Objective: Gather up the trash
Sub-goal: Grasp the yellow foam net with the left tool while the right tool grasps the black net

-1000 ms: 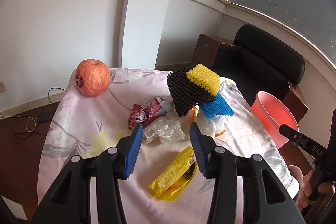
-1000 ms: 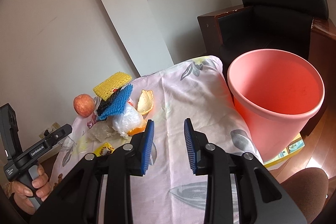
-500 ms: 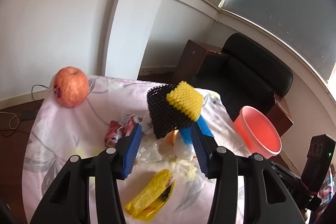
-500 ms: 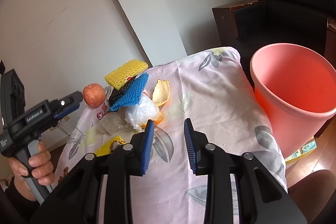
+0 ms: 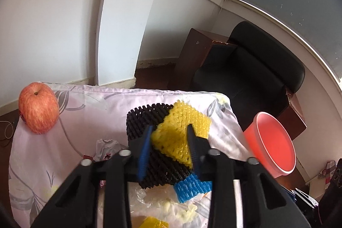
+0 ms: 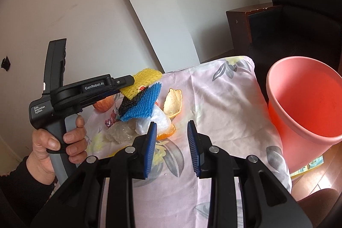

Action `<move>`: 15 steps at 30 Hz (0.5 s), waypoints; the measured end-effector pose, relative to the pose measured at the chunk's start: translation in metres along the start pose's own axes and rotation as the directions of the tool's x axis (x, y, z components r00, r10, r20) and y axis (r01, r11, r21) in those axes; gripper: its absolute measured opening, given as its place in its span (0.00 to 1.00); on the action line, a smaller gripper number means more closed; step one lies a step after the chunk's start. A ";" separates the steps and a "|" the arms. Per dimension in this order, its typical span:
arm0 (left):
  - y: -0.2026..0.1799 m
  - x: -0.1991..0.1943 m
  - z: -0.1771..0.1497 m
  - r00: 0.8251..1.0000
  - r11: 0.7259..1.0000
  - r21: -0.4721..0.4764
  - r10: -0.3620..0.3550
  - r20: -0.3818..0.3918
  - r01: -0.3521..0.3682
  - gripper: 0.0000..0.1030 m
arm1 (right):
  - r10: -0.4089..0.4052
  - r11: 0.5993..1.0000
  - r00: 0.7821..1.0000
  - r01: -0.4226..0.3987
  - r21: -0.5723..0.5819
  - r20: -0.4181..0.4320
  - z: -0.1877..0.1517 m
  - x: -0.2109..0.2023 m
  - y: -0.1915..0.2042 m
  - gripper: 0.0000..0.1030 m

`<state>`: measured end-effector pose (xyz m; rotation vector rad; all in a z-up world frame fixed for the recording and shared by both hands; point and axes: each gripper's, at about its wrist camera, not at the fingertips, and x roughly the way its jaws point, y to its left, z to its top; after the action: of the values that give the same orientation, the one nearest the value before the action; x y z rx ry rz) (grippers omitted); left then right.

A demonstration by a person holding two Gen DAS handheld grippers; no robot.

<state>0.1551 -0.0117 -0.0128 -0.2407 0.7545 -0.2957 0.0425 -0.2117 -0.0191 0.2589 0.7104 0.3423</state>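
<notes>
Pale pink floral tablecloth [image 6: 224,104] carries trash heap; salmon-pink plastic bucket [image 6: 307,99] stands off its right edge, nearer and larger in left wrist view than second ago. Red apple [image 5: 38,107] at far left corner, unmoved. Left gripper [image 5: 168,146] has advanced into heap; jaws, wide before, have just closed and now pinch yellow foam fruit net [image 5: 181,134] atop black foam net [image 5: 147,119] and blue foam net [image 5: 192,186]. Right gripper [image 6: 172,146] hovers over cloth, jaws partly apart, nothing between. Orange peel [image 6: 174,103] beside heap.
</notes>
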 end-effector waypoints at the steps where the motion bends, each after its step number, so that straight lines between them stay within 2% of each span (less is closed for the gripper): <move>1: 0.001 -0.001 0.001 1.000 1.000 -0.002 -0.017 -0.002 0.017 0.11 | 0.003 1.000 1.000 -0.003 0.000 -0.004 0.001 0.002 0.000 0.29; 3: 0.004 -0.005 0.001 0.999 0.999 -0.008 -0.037 0.008 0.037 0.08 | 0.010 1.000 1.000 -0.010 -0.004 -0.010 0.006 0.008 0.002 0.29; 9: 0.012 -0.031 0.007 0.993 0.994 -0.028 -0.106 0.052 0.108 0.07 | 0.079 0.996 0.997 -0.080 -0.039 -0.025 0.022 0.028 0.022 0.29; 15: 0.033 -0.060 0.014 0.984 0.986 -0.085 -0.134 0.116 0.144 0.07 | 0.131 0.989 0.990 -0.134 -0.068 -0.052 0.035 0.054 0.045 0.29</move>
<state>0.1295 0.0413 0.0251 -0.3955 0.6445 -0.3773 0.0942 -0.1535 -0.0098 0.2318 0.7275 0.5011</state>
